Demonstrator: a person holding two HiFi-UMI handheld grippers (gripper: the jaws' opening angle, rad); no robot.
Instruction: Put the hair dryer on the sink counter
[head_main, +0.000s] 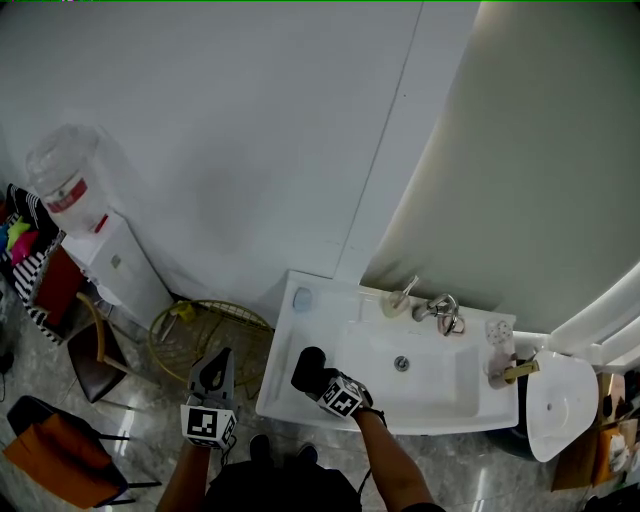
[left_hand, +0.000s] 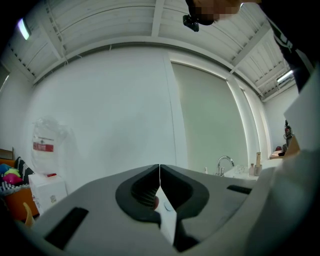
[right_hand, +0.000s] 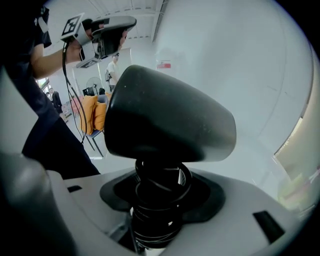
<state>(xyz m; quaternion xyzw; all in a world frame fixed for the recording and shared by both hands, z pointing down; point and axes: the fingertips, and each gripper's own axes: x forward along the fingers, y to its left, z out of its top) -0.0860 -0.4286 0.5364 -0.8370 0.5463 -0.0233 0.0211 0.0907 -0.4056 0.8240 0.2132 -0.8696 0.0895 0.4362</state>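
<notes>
In the head view, the right hand-held gripper (head_main: 328, 385) reaches out over the left, flat end of the white desk (head_main: 283, 392), beside the sink basin (head_main: 425, 385). It carries the black hair dryer (head_main: 308, 366) in front of it. That bare stretch looks like the chosen landing place, since the faucet (head_main: 440, 310) and the small items crowd the back and right edges. The dryer sits low over the desk, but I cannot tell whether it touches. The left hand-held gripper (head_main: 220, 356) hangs off the desk's left side, above the floor near a gold wire basket (head_main: 200, 335). It seems to be kept clear because one gripper is enough for this carry.

In the left gripper view, the two jaws meet tip to tip with nothing clamped between them. They look level toward the wall, with the faucet far off to the right.

In the right gripper view, the jaws stand wide and press on the dryer's handle, which has its cord wound round it in tight coils. Gripping there keeps the cord bundled and leaves the bulky head free to go down first. The handle's axis runs straight out along the jaws, tilted down toward the desk. The barrel lies across the handle and runs left to right in this view, dipping slightly at the right. I cannot tell which end is the nozzle.
</notes>
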